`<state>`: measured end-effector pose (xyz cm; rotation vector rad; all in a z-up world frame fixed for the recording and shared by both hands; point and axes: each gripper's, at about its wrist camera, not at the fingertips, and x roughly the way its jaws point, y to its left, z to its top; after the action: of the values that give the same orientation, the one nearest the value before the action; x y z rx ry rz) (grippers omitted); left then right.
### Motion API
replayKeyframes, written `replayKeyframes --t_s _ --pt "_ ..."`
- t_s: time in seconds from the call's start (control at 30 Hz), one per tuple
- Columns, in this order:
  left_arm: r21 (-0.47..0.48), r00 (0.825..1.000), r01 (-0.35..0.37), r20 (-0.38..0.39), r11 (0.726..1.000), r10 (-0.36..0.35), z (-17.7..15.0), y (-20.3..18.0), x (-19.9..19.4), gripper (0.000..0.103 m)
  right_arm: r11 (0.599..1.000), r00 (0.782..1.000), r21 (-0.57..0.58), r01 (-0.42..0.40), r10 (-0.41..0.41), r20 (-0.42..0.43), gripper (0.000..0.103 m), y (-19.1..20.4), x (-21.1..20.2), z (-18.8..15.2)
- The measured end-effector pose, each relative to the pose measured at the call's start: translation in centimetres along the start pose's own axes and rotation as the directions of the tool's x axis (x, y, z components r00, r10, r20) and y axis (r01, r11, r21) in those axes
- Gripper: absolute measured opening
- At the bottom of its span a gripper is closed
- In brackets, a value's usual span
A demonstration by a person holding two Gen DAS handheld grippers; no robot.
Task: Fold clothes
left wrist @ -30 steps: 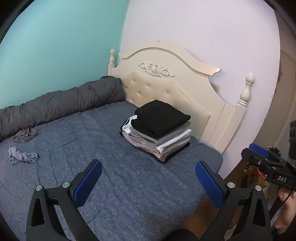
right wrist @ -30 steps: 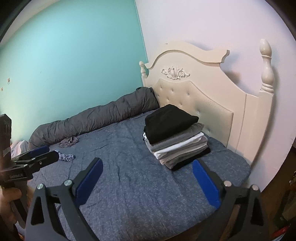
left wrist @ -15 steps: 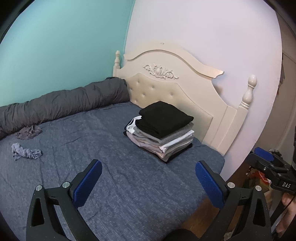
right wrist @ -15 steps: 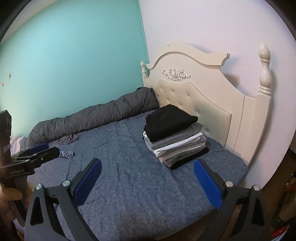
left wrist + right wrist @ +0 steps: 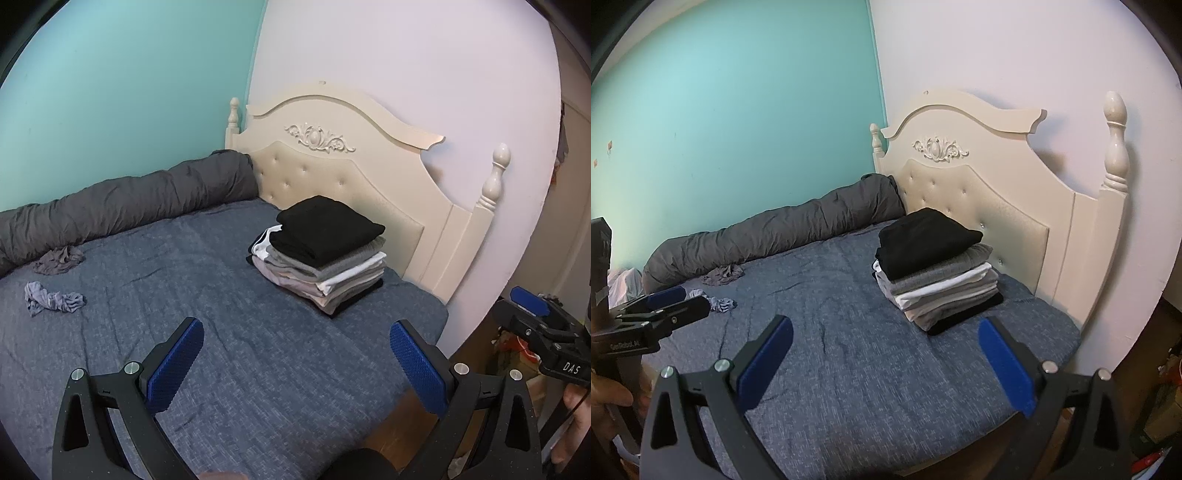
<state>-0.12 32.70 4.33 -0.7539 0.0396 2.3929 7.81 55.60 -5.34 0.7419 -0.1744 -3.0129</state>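
While both tools hover above the bed [image 5: 229,354], the left gripper [image 5: 295,363] has its jaws released wide, with nothing between the blue ribbed pads [image 5: 176,363]. The right gripper [image 5: 886,363] is spread and empty in the same way. A square stack of folded clothes [image 5: 325,254], soft knits in black, grey and white, rests on the speckled blue sheet just beside the cream padded headboard [image 5: 332,177]. Well apart from the headboard lie two crumpled pieces, a grey garment [image 5: 59,260] and a pale blue garment [image 5: 51,301], near a long dark rolled duvet [image 5: 122,206].
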Motion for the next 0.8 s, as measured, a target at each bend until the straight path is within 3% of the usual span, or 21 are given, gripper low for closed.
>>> replayKeyframes --t_s 0.8 --pt "0.006 1.000 -0.018 0.012 1.000 0.018 -1.1 0.0 -0.8 0.103 1.000 1.000 -0.010 0.009 -0.009 -0.023 0.102 0.4 0.7 -1.0"
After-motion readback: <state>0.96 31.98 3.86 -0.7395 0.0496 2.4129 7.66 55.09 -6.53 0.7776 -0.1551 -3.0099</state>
